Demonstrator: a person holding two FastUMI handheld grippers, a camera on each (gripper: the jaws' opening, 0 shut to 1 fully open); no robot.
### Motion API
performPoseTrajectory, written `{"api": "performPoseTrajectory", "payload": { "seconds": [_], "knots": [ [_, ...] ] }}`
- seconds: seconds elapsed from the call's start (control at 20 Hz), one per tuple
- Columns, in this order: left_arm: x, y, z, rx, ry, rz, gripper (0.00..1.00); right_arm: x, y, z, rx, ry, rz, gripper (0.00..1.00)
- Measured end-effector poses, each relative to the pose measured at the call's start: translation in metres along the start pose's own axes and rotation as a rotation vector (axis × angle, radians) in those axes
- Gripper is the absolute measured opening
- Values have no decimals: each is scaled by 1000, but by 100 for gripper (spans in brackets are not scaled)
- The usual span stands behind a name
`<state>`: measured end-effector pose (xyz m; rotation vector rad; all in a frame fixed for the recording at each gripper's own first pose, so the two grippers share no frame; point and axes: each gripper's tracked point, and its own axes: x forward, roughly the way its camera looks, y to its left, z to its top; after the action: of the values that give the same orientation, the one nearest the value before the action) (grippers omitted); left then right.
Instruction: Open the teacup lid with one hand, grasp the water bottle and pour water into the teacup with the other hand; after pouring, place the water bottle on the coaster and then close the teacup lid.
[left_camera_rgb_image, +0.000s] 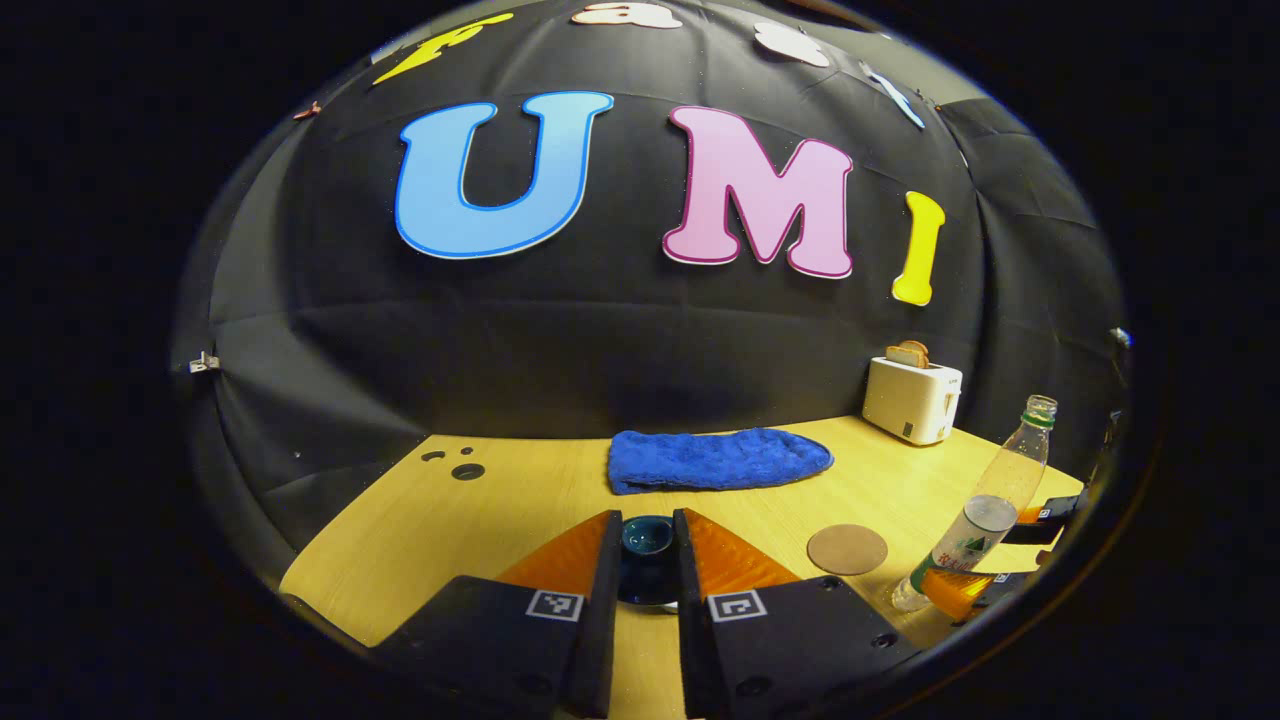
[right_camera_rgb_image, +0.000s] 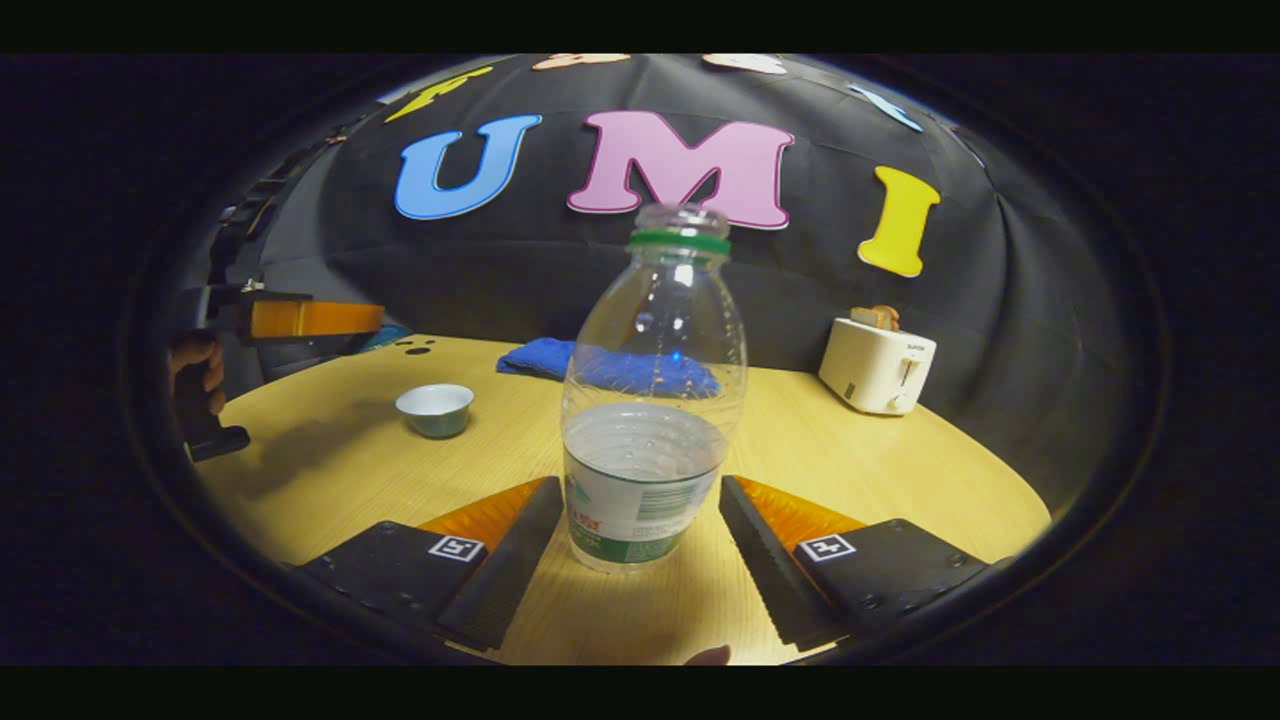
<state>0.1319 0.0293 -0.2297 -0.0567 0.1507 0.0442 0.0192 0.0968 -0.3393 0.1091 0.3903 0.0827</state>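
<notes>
My left gripper (left_camera_rgb_image: 647, 570) is shut on the dark teal teacup lid (left_camera_rgb_image: 647, 535), held above the table. In the right gripper view it hangs at the far left (right_camera_rgb_image: 310, 320), with a hand on its handle. The teacup (right_camera_rgb_image: 434, 408) stands uncovered on the table, pale inside. The clear water bottle (right_camera_rgb_image: 648, 400) is uncapped, with a green neck ring, about half full and upright on the table. My right gripper (right_camera_rgb_image: 640, 490) has closed on its label, both pads touching its sides. The bottle (left_camera_rgb_image: 985, 510) stands just right of the round brown coaster (left_camera_rgb_image: 847, 549), not on it.
A blue towel (left_camera_rgb_image: 715, 458) lies at the back of the wooden table (left_camera_rgb_image: 480, 520). A white toaster (left_camera_rgb_image: 912, 398) with toast stands at the back right, also visible as the toaster (right_camera_rgb_image: 877, 365). The black cloth wall closes off the far side.
</notes>
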Motion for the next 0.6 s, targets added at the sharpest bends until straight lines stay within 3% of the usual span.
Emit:
{"api": "performPoseTrajectory", "payload": {
  "seconds": [0.05,0.1,0.2,0.45,0.6],
  "knots": [
    [-2,5,-2,0,4,10,31,10,0,2,8,1,-6,96],
    [-4,8,-2,-2,6,20,31,3,0,10,7,8,-5,77],
    [-8,14,-2,-9,9,37,27,9,-4,24,-62,6,-23,78],
    [-20,32,1,-18,6,80,31,32,-11,63,-408,-16,-75,77],
    [-31,44,3,-27,9,107,31,48,-2,76,-605,-27,-62,76]
  ]
}}
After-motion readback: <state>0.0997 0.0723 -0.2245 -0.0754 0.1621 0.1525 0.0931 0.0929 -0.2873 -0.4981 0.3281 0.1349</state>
